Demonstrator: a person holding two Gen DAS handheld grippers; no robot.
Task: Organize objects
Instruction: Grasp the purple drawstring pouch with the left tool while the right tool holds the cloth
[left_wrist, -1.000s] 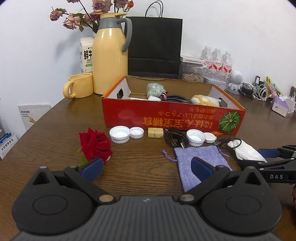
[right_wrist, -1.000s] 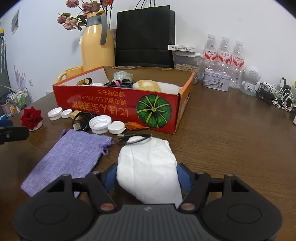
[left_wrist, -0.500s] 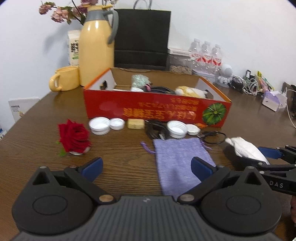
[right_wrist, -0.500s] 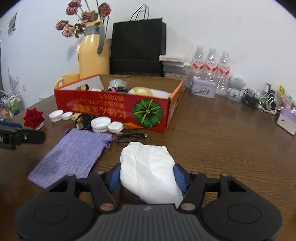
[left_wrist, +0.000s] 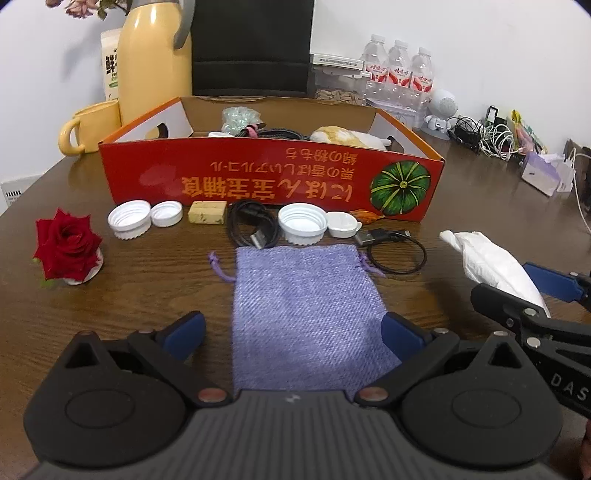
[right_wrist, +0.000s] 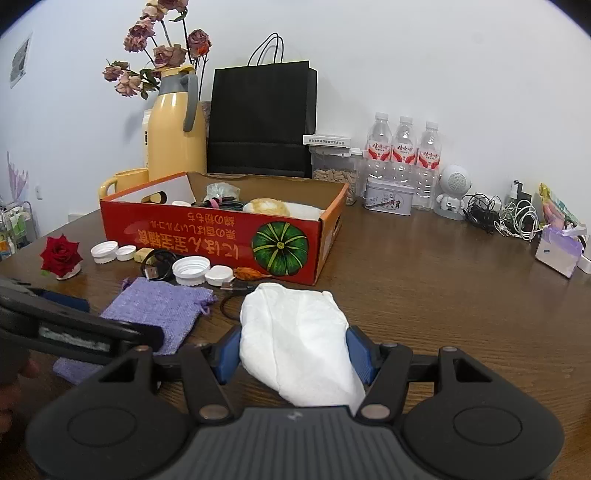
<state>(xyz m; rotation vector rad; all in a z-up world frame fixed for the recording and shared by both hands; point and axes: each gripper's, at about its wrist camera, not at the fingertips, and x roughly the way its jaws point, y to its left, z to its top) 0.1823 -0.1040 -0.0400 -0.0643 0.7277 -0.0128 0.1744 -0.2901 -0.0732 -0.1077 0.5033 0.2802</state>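
Note:
My right gripper (right_wrist: 294, 350) is shut on a white crumpled cloth bundle (right_wrist: 295, 332), with a blue pad pressed into each side. In the left wrist view that bundle (left_wrist: 487, 262) juts from the right gripper (left_wrist: 517, 291) at the right edge. A purple drawstring pouch (left_wrist: 303, 302) lies flat on the wooden table. My left gripper (left_wrist: 293, 332) is open over the pouch's near end, one finger on each side, not touching it. Behind the pouch stands the red pumpkin-print cardboard box (left_wrist: 258, 177), which holds cables, a plush toy and a small bag.
In front of the box lie white caps (left_wrist: 129, 219), a beige block (left_wrist: 207, 213), a coiled black cable (left_wrist: 253, 227) and a thin looped cable (left_wrist: 397, 251). A red rose (left_wrist: 66, 243) sits at the left. A yellow flask (right_wrist: 177, 125), a mug, a black bag and water bottles line the wall.
My left gripper has shifted right and lower, so the purple pouch now sits centred between its fingers. The right gripper has drawn back a little with the white bundle, its pads slightly tighter.

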